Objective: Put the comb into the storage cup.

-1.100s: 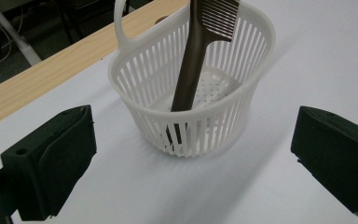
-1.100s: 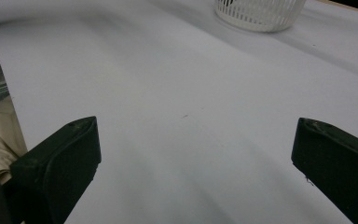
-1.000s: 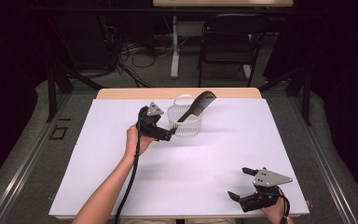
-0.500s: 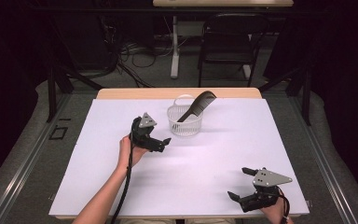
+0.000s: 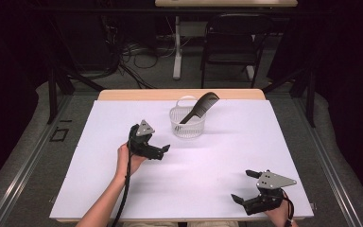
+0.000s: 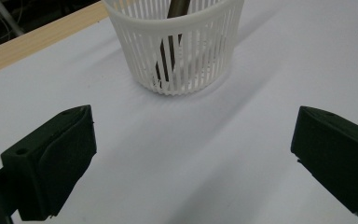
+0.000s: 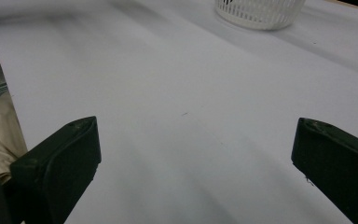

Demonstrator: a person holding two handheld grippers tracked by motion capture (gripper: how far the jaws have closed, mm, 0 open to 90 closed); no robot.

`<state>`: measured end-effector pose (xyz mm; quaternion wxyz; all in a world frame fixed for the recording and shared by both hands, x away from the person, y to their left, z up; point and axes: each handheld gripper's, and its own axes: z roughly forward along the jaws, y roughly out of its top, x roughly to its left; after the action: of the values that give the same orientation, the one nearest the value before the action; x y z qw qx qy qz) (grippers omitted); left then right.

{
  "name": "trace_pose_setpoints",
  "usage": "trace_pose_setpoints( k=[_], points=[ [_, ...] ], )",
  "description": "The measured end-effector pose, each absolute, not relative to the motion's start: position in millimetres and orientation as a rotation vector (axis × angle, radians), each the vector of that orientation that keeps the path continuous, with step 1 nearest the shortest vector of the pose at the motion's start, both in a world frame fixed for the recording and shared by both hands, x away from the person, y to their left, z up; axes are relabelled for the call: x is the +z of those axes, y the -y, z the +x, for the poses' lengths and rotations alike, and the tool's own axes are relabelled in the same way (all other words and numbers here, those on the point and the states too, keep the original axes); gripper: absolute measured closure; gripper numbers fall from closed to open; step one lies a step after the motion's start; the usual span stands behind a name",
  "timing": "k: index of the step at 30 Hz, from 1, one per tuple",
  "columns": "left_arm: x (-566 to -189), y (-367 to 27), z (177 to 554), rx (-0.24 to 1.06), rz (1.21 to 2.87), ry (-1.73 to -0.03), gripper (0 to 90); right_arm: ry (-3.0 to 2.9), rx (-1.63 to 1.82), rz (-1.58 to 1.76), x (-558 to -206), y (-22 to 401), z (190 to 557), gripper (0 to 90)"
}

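1. Worktop (image 5: 99, 189) with a white sheet over it and a strip of pale wood showing along the far edge.
2. Near the far middle of the worktop stands a small round white plastic basket with slatted walls (image 5: 187, 124), upright on the sheet.
3. A dark comb-like tool with a curved toothed end (image 5: 200, 106) stands tilted inside the basket, its lower end within the walls and its upper end leaning out past the rim toward the far right.
4. In the left gripper view the basket (image 6: 179, 44) sits ahead of the fingers, with the dark shaft of the tool (image 6: 170, 44) seen through the slats.
5. The left gripper (image 5: 158, 152) is held in the person's left hand (image 5: 126, 159), above the sheet to the near left of the basket and apart from it; its fingers (image 6: 58, 156) are spread wide with nothing between them.
6. The right gripper (image 5: 246, 187) rests at the near right corner of the worktop, well apart from the basket; its fingers (image 7: 63, 161) also stand wide and hold nothing.
7. In the right gripper view the basket (image 7: 260, 11) appears far off at the top edge.
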<state>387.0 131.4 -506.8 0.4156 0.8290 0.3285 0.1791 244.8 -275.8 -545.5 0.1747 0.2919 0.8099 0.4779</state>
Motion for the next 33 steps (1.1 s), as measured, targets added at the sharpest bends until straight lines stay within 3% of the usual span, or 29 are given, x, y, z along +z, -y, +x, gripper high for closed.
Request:
trace_pose_setpoints(
  k=[33],
  points=[
    [-514.3, -155.7, 325.1, 0.5, 2.075, -0.842, 0.1, -2.304, 1.358, 0.803, -544.1, 269.9, 243.4, 1.0]
  ],
)
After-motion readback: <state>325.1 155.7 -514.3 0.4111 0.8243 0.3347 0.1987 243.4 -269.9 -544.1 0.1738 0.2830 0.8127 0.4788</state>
